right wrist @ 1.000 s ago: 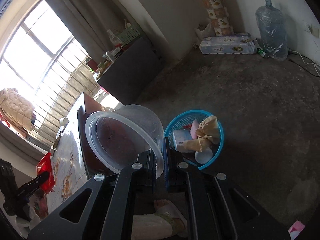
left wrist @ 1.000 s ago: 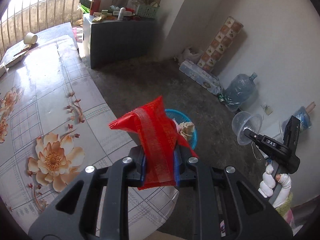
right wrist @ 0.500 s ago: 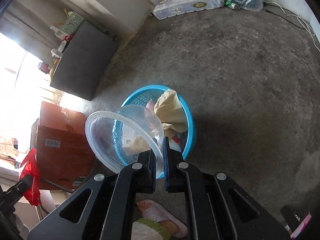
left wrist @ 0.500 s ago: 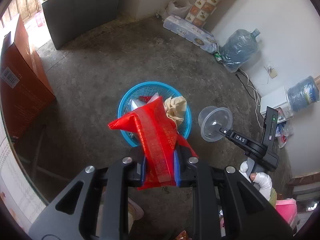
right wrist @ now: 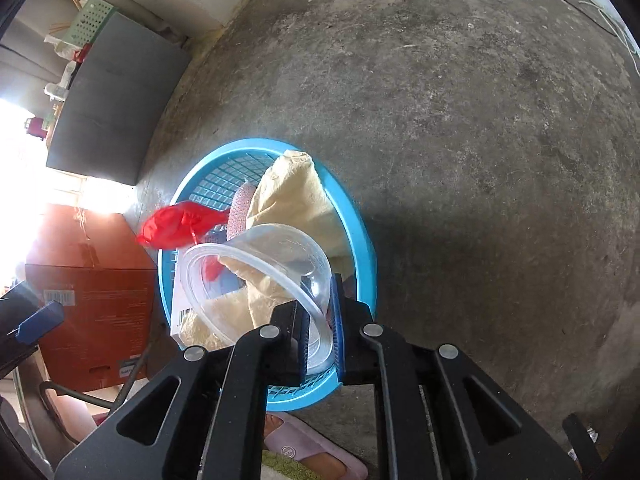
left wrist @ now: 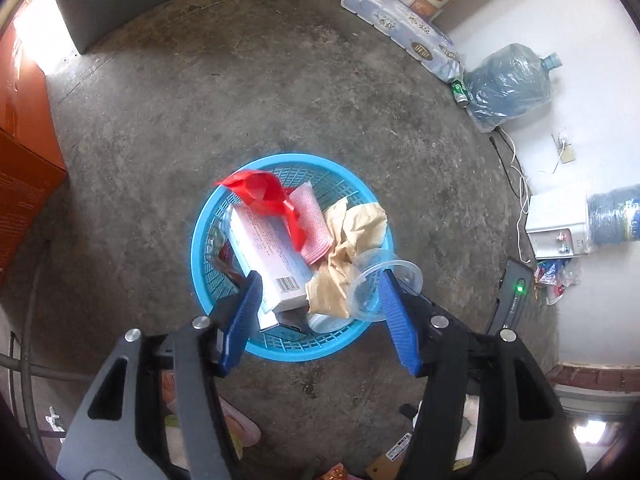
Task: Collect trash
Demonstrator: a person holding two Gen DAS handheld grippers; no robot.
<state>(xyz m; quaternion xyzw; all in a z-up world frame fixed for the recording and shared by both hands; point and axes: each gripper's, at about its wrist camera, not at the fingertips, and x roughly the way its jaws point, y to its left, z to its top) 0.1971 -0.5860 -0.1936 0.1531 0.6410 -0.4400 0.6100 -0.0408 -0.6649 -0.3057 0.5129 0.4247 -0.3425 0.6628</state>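
**Both grippers over the blue basket, jaws letting go**

My left gripper [left wrist: 320,312] points steeply down over the blue basket [left wrist: 200,256] on the concrete floor [left wrist: 280,92]. Its jaws are apart & opening, nothing between the blue pads. The red wrapper [left wrist: 268,196] is clear of them, loose at the basket's far side, over the white carton [left wrist: 268,252] and the pink mesh piece [left wrist: 316,224]; can't tell if it's resting yet or mid-air. Crumpled tan paper [left wrist: 352,236] fills the basket's right half.

My right gripper [right wrist: 320,340] also points down at the basket [right wrist: 360,240]. Jaws nearly together but opening; the clear plastic bowl [right wrist: 256,272] has its rim between them, tilted on its side w/ the mouth facing left. Pads look just off the rim, tho it's tight. The bowl sits over the tan paper [right wrist: 292,200], inside the basket's outline. In the left view the same bowl [left wrist: 380,284] is at the basket's near-right edge, partly behind my left jaw.

Around: orange cardboard box [right wrist: 88,280] left of the basket, dark cabinet [right wrist: 116,104] by the wall, pack of paper rolls [left wrist: 400,28], bagged water jug [left wrist: 508,80], a slipper [right wrist: 308,452] near the basket.
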